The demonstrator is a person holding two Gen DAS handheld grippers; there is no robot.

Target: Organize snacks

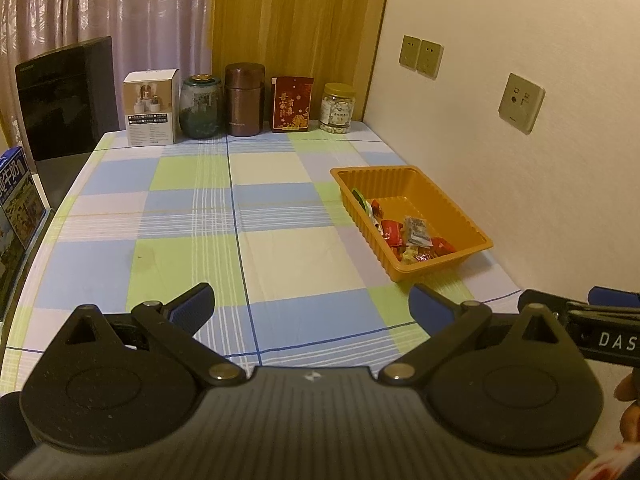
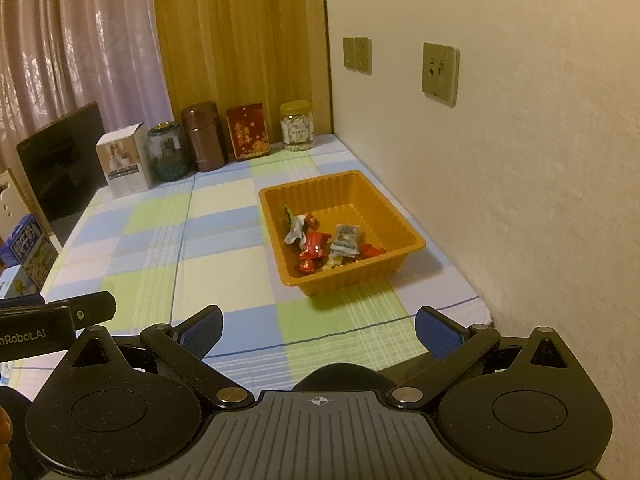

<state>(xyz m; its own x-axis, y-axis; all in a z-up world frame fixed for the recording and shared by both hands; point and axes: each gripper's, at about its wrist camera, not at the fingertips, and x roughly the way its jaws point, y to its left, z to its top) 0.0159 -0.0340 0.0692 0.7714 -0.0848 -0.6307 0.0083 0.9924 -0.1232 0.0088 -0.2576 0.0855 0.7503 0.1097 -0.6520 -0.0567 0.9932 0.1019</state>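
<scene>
Left wrist view: the left gripper point(image 1: 311, 307) hovers low over the near edge of the table point(image 1: 192, 216), its jaws spread wide and holding nothing. One orange tray point(image 1: 468, 220) stands ahead and to the right, close to the wall, with the wrapped snacks point(image 1: 412, 236) heaped in its near corner. No loose snack shows on the checked cloth, so the sorting looks largely or wholly done. Five containers line the far edge: one white box point(image 1: 151, 108), one glass jar point(image 1: 201, 106), one brown canister point(image 1: 244, 100), one red box point(image 1: 291, 104) and one clear tub point(image 1: 338, 109). Three wall sockets point(image 1: 521, 102) are visible. Part of the right gripper enters at the right edge.

Right wrist view: the right gripper point(image 2: 318, 330) likewise rests near the table's front edge, jaws fully apart and empty, with the tray directly ahead. Inside it lie roughly seven or eight packets: about four red ones point(image 2: 314, 249), one silvery flat packet point(image 2: 346, 240), one white crumpled wrapper point(image 2: 295, 232), and a green-edged piece behind; overlap prevents an exact count. Should any snack remain out of view, a clean step would be to approach it from above with the jaws wide, close on the wrapper's middle, and release it low over the tray's bare far half, to avoid tipping the light tray.
</scene>
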